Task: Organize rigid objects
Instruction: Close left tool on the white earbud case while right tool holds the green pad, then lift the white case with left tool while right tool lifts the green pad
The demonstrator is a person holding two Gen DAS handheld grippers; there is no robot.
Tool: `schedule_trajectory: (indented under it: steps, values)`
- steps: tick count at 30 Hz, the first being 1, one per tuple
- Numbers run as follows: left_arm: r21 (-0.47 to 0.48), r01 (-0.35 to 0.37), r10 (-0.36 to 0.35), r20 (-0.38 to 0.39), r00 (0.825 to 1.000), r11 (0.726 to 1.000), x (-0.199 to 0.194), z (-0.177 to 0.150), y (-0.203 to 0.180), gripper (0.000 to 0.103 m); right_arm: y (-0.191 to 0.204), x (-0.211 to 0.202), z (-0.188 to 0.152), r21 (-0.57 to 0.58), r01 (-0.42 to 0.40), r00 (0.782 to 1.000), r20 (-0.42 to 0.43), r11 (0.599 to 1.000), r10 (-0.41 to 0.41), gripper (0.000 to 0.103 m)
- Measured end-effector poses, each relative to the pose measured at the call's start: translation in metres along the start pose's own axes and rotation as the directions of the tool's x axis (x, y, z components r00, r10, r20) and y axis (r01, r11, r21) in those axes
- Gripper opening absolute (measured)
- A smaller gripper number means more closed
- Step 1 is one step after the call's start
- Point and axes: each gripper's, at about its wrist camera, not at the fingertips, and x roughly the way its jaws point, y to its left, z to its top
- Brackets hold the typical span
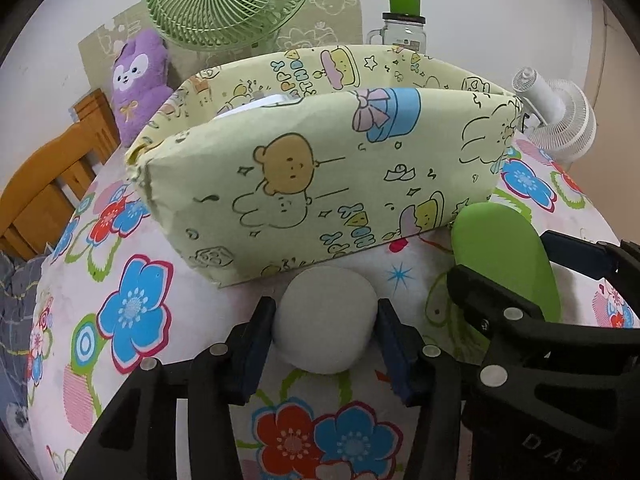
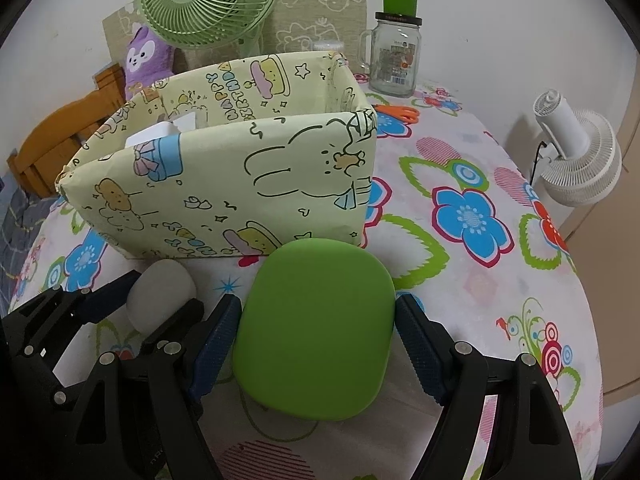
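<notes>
1. Flowered cloth covers the worktop (image 1: pixel 132 304), and from the left wrist we see the cartoon-print box (image 1: pixel 320 184) standing open-topped right ahead, something white already showing inside it. The left tongs (image 1: pixel 326 330) clamp the white rounded object (image 1: pixel 326 320), both pads on its sides, low over the cloth just short of the box wall. The green case (image 1: pixel 504 256) sits beside it, held in the other tool.

2. Over to the right wrist: the right tongs (image 2: pixel 316 332) grip the green case, pads pressed on both edges, near the front of the box. Both pieces are picked up, neither is in the box yet; by my reckoning the lift over the wall is what remains.
</notes>
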Motion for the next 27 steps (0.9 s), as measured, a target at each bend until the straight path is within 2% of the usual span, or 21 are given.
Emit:
schedule_trajectory:
  steps: [12, 27]
  values:
    - [-0.049, 0.003, -0.002, 0.018, 1.0, 0.999, -0.021, -0.013, 0.006, 0.052, 0.008, -0.02, -0.011, -0.01, -0.008, 1.0, 0.024, 1.0, 0.009, 0.08]
    - [-0.064, -0.001, 0.006, 0.069, 0.998, 0.998, -0.06, -0.023, 0.0, 0.052, 0.012, -0.058, -0.02, -0.016, 0.019, 0.996, 0.089, 1.0, -0.018, 0.08]
